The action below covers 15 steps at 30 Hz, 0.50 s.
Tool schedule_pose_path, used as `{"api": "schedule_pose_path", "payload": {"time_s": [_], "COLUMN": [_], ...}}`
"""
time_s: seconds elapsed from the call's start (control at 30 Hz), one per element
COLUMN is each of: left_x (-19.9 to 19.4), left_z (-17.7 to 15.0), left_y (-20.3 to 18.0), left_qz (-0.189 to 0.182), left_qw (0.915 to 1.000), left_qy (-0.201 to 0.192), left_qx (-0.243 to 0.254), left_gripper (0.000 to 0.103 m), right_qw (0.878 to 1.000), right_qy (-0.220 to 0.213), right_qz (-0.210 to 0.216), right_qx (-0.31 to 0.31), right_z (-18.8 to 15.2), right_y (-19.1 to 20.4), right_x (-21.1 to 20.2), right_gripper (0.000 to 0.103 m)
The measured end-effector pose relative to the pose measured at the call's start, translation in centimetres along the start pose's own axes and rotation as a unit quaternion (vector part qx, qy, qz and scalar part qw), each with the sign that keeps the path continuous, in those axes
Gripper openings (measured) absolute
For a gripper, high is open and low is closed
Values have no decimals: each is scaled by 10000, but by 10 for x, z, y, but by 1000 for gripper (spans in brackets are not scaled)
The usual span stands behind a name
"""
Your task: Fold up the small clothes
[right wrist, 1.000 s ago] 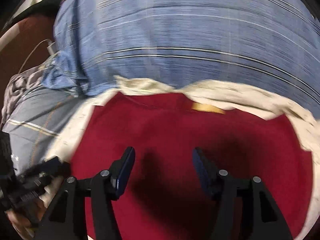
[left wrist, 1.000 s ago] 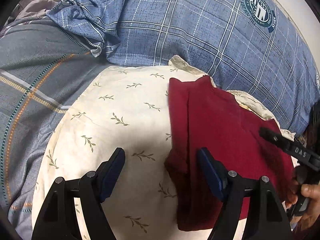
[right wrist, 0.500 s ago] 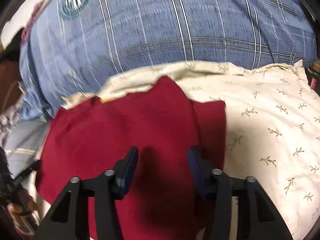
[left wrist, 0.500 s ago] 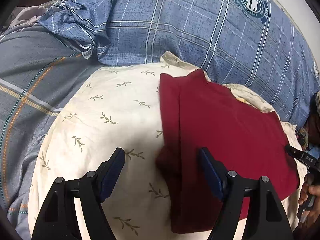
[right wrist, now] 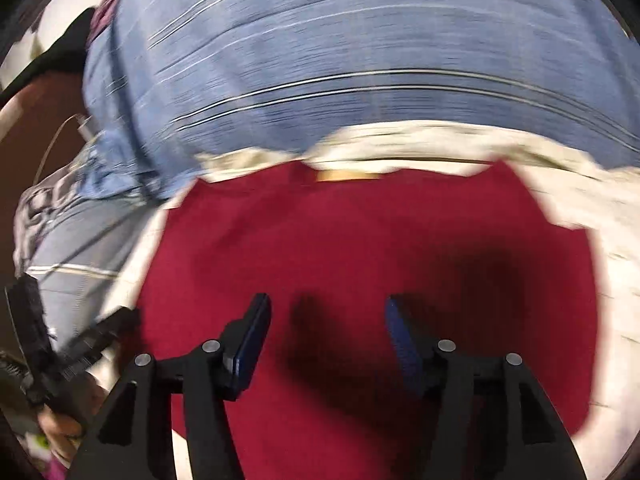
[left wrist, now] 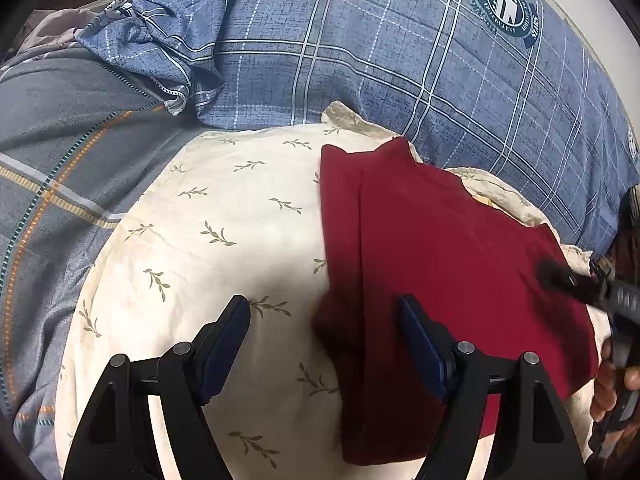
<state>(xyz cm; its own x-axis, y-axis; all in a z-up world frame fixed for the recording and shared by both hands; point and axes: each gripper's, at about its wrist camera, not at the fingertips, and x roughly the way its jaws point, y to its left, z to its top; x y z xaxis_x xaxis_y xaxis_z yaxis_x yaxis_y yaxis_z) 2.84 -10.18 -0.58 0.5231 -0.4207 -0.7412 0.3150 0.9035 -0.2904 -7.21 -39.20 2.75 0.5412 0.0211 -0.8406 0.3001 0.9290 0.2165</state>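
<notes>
**Ana:** Left wrist view first. The left gripper (left wrist: 324, 334) has its jaws spread wide and nothing between them. It hangs over the left edge of the red garment (left wrist: 440, 264), one finger over the cream leaf-print pillow (left wrist: 224, 240), the other over the red cloth.

**Ben:** And the garment itself?

**Ana:** It lies flat on that pillow, toward the pillow's right side, with a narrow strip folded in along its left edge. Behind both is a blue plaid pillow (left wrist: 400, 60) with a round emblem, and to the left a grey striped blanket (left wrist: 60, 152).

**Ben:** What about the right gripper (right wrist: 326, 326)?

**Ana:** Its own view is badly motion-blurred, but the jaws stand clearly apart, empty, above the middle of the red cloth (a dark shadow falls on the fabric beneath them). From the left camera it shows as a blurred black shape at the garment's right edge, with the person's fingers (left wrist: 608, 384) around its handle.

**Ben:** Is either one touching the cloth?

**Ana:** I cannot tell.
</notes>
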Motion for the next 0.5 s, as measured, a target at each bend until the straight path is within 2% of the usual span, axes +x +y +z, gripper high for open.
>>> {"api": "schedule_pose_path", "payload": {"time_s": [0.1, 0.2, 0.27, 0.3, 0.4, 0.5], "left_x": [1, 2, 4, 5, 8, 9], "left_z": [0, 2, 3, 4, 6, 6], "left_y": [2, 8, 11, 12, 12, 11], "left_qz": [-56, -152, -213, -224, -206, -188], "left_qw": [10000, 9997, 9994, 9993, 9993, 9994], "left_qy": [35, 102, 154, 160, 164, 153], "left_qx": [-21, -144, -221, -251, -282, -255], "left_gripper": [76, 76, 76, 77, 78, 79], "right_qw": [9985, 9960, 9942, 9934, 9911, 9868], "right_qy": [248, 360, 442, 483, 784, 906], "right_qz": [364, 435, 397, 379, 278, -114], "right_qx": [-337, -687, -892, -965, -1042, -1338], "right_z": [21, 32, 41, 43, 52, 53], "right_y": [49, 85, 104, 110, 123, 135], "right_x": [35, 60, 76, 81, 108, 123], "right_gripper": [69, 71, 84, 87, 87, 88]}}
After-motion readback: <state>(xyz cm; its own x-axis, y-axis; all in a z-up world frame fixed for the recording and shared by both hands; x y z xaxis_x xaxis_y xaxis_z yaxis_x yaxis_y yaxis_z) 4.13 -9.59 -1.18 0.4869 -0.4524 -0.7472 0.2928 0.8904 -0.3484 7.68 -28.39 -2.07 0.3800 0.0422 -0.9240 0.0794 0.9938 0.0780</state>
